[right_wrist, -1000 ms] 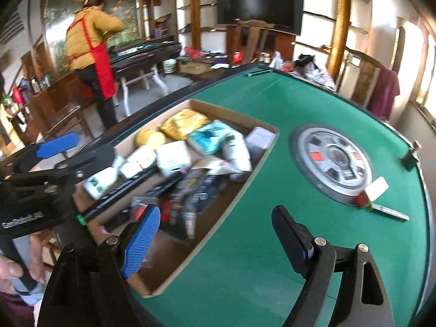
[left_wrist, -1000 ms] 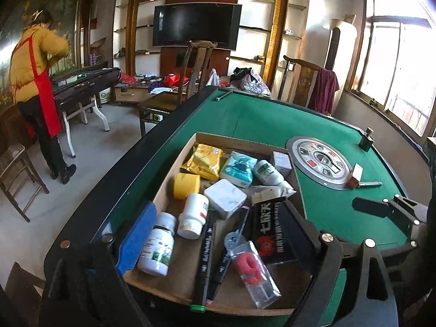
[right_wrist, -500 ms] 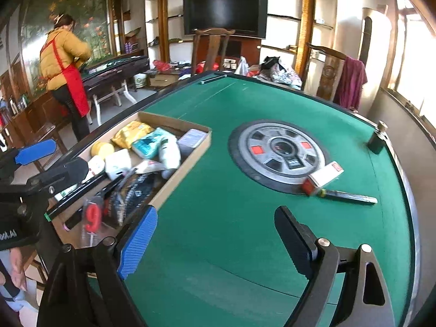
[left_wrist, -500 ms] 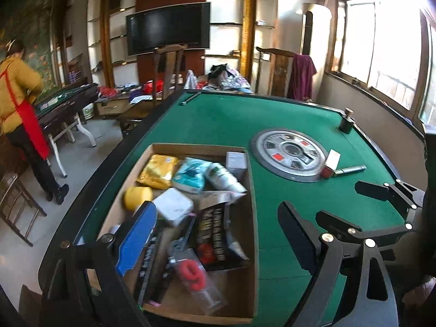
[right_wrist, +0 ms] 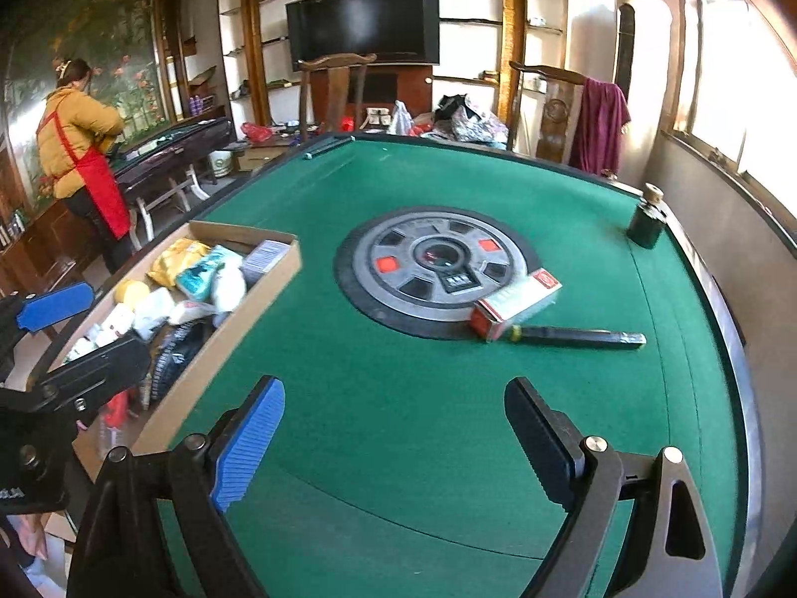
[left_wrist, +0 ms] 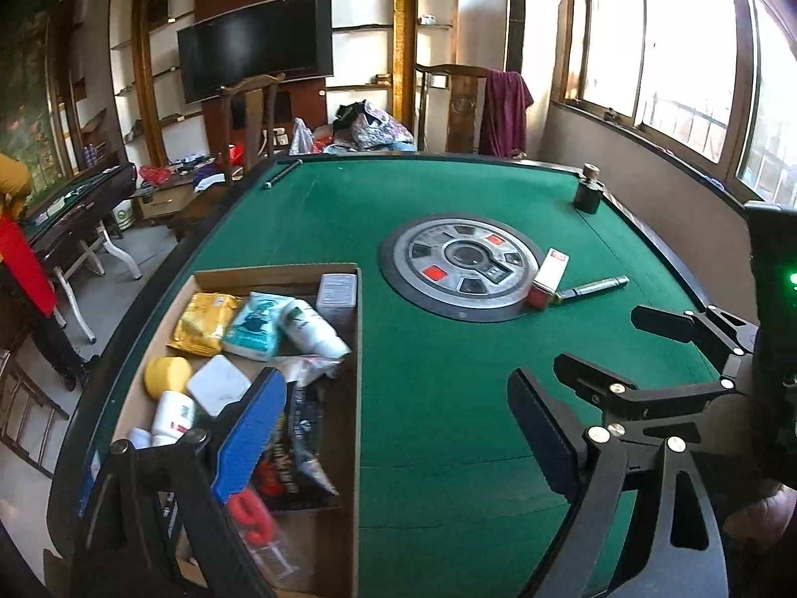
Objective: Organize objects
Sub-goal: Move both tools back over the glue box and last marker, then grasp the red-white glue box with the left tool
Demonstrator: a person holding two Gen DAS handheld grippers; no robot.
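Both tongs have swung from box (left_wrist: 279, 279) toward desk (right_wrist: 398, 373) centre; empty, spread. Square right tongs (right_wrist: 393, 433) on carton (right_wrist: 518, 301).

The round centre console (left_wrist: 461, 266) sat in the middle of the mahjong table (left_wrist: 438, 398). To its left, a cardboard box (left_wrist: 356, 398) lay on the felt along the table's edge, holding packets, bottles and small boxes. At the console's right rim, a cigarette pack (left_wrist: 549, 276) rested partly on it, with a pen-like stick (left_wrist: 593, 287) touching the pack on the felt. Beyond, a small bottle (left_wrist: 589, 191) stood at the table's far right edge.
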